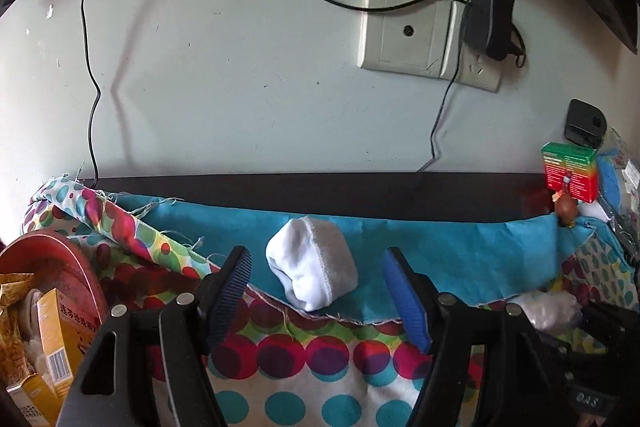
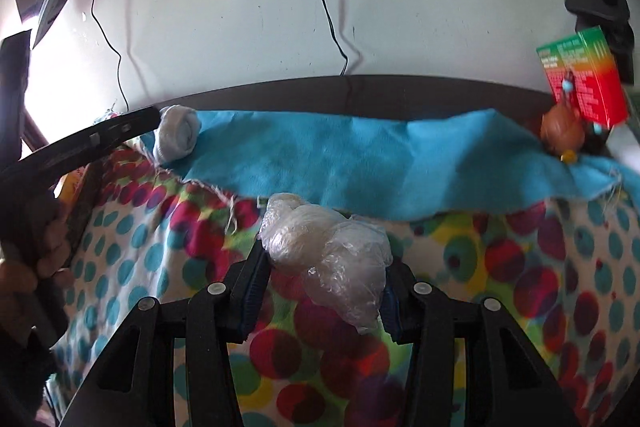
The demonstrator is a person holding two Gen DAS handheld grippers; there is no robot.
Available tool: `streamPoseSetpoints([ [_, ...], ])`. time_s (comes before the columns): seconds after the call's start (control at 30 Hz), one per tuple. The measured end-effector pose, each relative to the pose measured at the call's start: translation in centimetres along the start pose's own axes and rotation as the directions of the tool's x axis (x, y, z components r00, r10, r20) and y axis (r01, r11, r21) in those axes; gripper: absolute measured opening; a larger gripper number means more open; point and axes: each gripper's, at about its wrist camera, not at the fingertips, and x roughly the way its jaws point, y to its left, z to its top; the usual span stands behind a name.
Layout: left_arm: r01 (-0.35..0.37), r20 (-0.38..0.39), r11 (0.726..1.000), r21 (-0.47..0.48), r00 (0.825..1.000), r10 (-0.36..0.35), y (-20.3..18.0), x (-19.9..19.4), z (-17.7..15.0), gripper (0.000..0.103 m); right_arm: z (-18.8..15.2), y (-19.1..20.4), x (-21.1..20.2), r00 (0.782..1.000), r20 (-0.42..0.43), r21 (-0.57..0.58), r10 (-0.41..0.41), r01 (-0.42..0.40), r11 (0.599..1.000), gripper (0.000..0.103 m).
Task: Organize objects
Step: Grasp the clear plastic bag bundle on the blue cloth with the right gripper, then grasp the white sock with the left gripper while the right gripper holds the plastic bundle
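Observation:
A rolled white sock [image 1: 312,263] lies on the blue cloth [image 1: 460,255], between the fingers of my left gripper [image 1: 315,252]. That gripper is open and its blue pads stand clear of the sock on both sides. My right gripper [image 2: 328,259] is shut on a crumpled clear plastic bag [image 2: 332,251], held just over the dotted cloth [image 2: 160,247]. The right wrist view also shows the sock [image 2: 178,135] at the far left, with the left gripper's black body beside it. The left wrist view shows the bag [image 1: 552,311] at the right.
A red round tin [image 1: 52,263] with yellow boxes [image 1: 60,343] sits at the left. A red-green box [image 2: 584,79] and a small brown trinket [image 2: 562,133] stand at the back right. The wall behind carries sockets [image 1: 408,31], a black adapter [image 1: 490,21] and hanging cables.

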Motion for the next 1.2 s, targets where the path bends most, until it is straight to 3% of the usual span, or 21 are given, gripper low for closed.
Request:
streamPoseSetpoints([
  [0.1,-0.040,-0.037,0.999,-0.013,0.999,0.040,0.1,2.0,0.1,0.070,-0.6,0.2,-1.3,1.000,0.018,0.002,0.013,-0.013,1.000,0.046],
  [0.33,-0.064,-0.090,0.997,-0.045,0.994,0.060,0.1,4.9,-0.1,0.070,-1.2,1.7,-1.3,1.000,0.013,-0.071,0.016,-0.015,0.997,0.046],
  [0.47,-0.052,-0.147,0.996,-0.071,0.988,0.041,0.6,6.2,-0.5,0.070,-1.5,2.6,-1.8,1.000,0.028,-0.117,-0.006,0.009,0.993,0.046],
  [0.63,-0.027,-0.153,0.996,-0.086,0.988,0.014,1.0,6.6,-0.4,0.070,-1.8,3.1,-1.6,1.000,0.004,-0.104,-0.017,0.017,0.994,0.046],
  [0.7,-0.045,-0.155,0.996,-0.075,0.987,0.033,0.9,6.7,-0.4,0.061,-1.9,3.4,-1.5,0.999,0.000,-0.120,-0.035,0.035,0.992,0.046],
  [0.73,-0.058,-0.153,0.996,-0.069,0.987,0.047,0.8,6.6,-0.3,0.049,-1.9,3.4,-1.5,0.999,0.001,-0.125,-0.043,0.042,0.991,0.046],
  [0.77,-0.052,-0.151,0.997,-0.063,0.988,0.042,0.7,6.7,-0.3,0.047,-2.0,3.6,-1.5,0.999,0.001,-0.133,-0.047,0.046,0.990,0.046],
  [1.2,-0.061,-0.133,0.998,0.012,0.989,0.062,-0.4,5.8,-0.5,0.041,-2.3,4.5,-0.6,0.992,-0.026,-0.176,-0.125,0.119,0.977,0.046],
])
